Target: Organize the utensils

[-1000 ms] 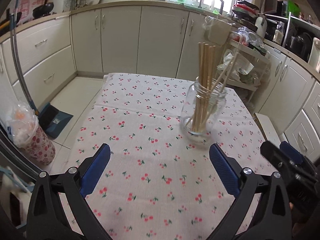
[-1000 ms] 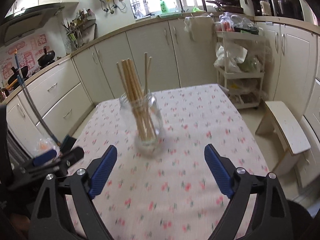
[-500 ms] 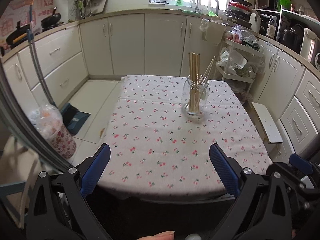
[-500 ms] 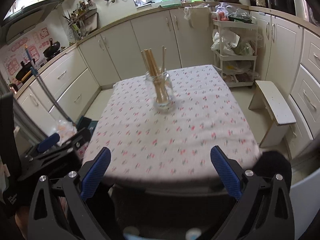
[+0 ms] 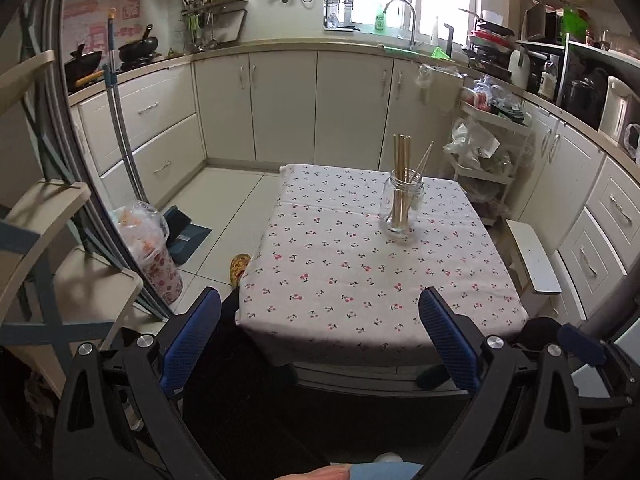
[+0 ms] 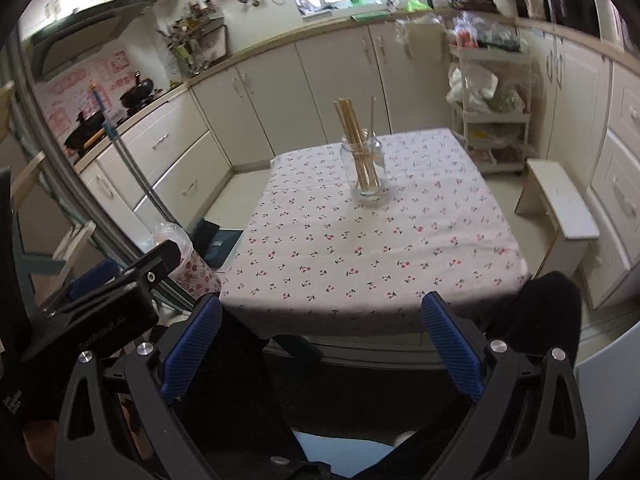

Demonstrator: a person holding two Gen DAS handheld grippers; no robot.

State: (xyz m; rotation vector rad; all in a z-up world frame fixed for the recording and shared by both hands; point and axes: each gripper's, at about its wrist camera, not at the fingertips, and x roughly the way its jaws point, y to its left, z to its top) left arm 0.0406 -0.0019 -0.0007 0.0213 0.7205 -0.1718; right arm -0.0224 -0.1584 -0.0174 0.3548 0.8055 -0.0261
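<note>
A clear glass jar (image 5: 401, 207) stands upright on the far right part of the table with the cherry-print cloth (image 5: 360, 280). Several wooden chopsticks (image 5: 401, 168) stand in it. The jar (image 6: 365, 176) and chopsticks (image 6: 352, 128) also show in the right wrist view. My left gripper (image 5: 320, 336) is open and empty, held back from the table's near edge. My right gripper (image 6: 320, 340) is open and empty, also off the near edge. The left gripper's body (image 6: 104, 304) shows at the left of the right wrist view.
A white step stool (image 5: 532, 260) stands right of the table. A bagged bin (image 5: 152, 256) and a dustpan (image 5: 186, 236) are on the floor at left. Cabinets (image 5: 280, 104) line the back and sides. A storage cart (image 5: 488, 160) stands at the back right.
Both grippers have pulled well back from the jar and table, from over the cloth to beyond its near edge. Both stay open. The jar and chopsticks have not moved.
</note>
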